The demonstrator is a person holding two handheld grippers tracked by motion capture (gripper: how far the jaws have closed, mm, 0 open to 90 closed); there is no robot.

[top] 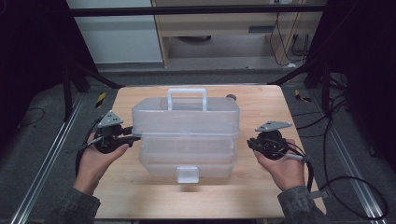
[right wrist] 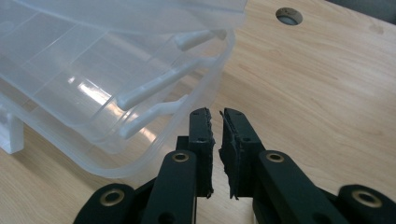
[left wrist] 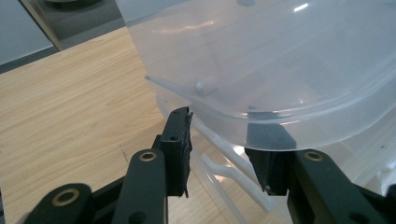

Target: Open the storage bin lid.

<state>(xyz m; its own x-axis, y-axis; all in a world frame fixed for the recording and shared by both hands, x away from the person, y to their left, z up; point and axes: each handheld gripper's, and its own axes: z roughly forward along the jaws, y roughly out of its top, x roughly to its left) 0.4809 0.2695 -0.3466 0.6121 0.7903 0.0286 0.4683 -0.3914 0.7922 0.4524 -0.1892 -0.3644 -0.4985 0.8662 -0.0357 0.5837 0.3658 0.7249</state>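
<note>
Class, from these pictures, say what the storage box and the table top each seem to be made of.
Storage box: apparently clear, glossy plastic; the table shows through its walls and highlights glint on them. Table top: looks like light wood or wood-look laminate, matt, with visible grain.

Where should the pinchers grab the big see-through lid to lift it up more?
Probably by its thin bottom edge at the two ends. The lid is already tipped up over the box, so that rim sticks out. The left gripper straddles it from the left end; the right gripper, shut, could open and come in from the right end.
</note>
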